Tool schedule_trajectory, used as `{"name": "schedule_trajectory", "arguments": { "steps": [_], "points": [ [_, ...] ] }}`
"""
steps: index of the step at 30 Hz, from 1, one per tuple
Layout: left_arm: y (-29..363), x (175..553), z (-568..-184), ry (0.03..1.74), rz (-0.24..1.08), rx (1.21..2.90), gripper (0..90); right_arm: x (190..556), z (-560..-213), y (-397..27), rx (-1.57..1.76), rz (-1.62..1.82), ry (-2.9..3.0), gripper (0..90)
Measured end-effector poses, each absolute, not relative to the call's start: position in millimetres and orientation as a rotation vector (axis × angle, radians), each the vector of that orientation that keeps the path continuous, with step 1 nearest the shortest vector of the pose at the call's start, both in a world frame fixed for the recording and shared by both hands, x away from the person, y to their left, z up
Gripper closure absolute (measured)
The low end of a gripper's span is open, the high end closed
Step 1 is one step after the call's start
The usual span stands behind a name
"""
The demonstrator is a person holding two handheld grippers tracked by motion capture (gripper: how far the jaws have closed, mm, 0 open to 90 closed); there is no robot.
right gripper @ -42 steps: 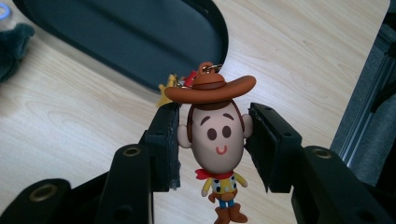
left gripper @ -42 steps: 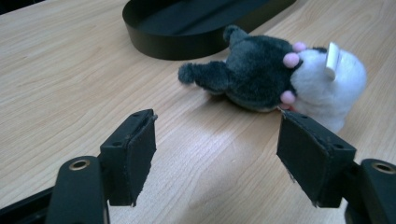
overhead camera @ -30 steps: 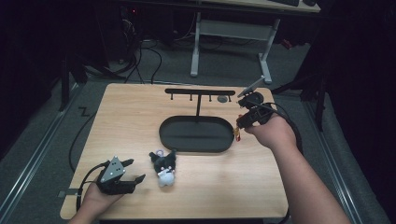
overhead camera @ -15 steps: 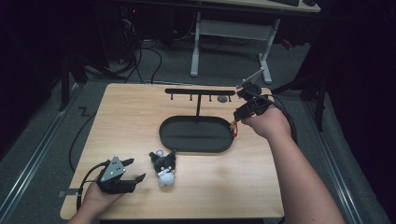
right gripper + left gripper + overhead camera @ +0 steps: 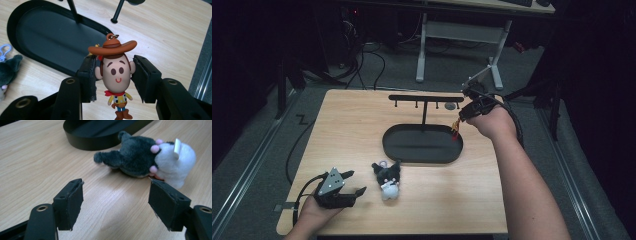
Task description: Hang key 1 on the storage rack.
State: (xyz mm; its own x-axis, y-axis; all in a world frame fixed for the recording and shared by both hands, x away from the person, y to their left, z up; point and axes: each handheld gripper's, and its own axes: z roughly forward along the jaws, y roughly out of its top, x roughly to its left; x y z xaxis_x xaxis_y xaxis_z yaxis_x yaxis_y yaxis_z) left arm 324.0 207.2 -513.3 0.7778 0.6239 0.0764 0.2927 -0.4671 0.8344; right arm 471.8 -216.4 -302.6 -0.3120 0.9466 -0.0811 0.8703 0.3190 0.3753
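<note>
Glossy plastic cowboy figure (image 5: 116, 75), fuzzy plush toy (image 5: 147, 161), matt black tray (image 5: 394, 150), wood-grain table (image 5: 352, 120).

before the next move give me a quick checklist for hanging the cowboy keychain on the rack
1. Grip: right gripper clamped on the cowboy keychain by its head: ok.
2. Ring on top free of the pads: ok.
3. Keychain beside the hook rack, ring not yet on a hook: not ok.
4. Which hook is free: cannot tell.
5. Left gripper open, clear of the plush toy: ok.
6. Black tray under the rack: ok.
</note>
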Motion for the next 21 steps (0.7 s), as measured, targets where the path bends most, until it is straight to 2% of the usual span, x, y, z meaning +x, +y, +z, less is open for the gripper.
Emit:
{"name": "schedule_trajectory", "arguments": {
  "steps": [21],
  "points": [
    [211,323,-512,0.684,0.465,2.070,28.0,493,-298,-214,1.659,0.398,2.246,55.1]
  ]
}}
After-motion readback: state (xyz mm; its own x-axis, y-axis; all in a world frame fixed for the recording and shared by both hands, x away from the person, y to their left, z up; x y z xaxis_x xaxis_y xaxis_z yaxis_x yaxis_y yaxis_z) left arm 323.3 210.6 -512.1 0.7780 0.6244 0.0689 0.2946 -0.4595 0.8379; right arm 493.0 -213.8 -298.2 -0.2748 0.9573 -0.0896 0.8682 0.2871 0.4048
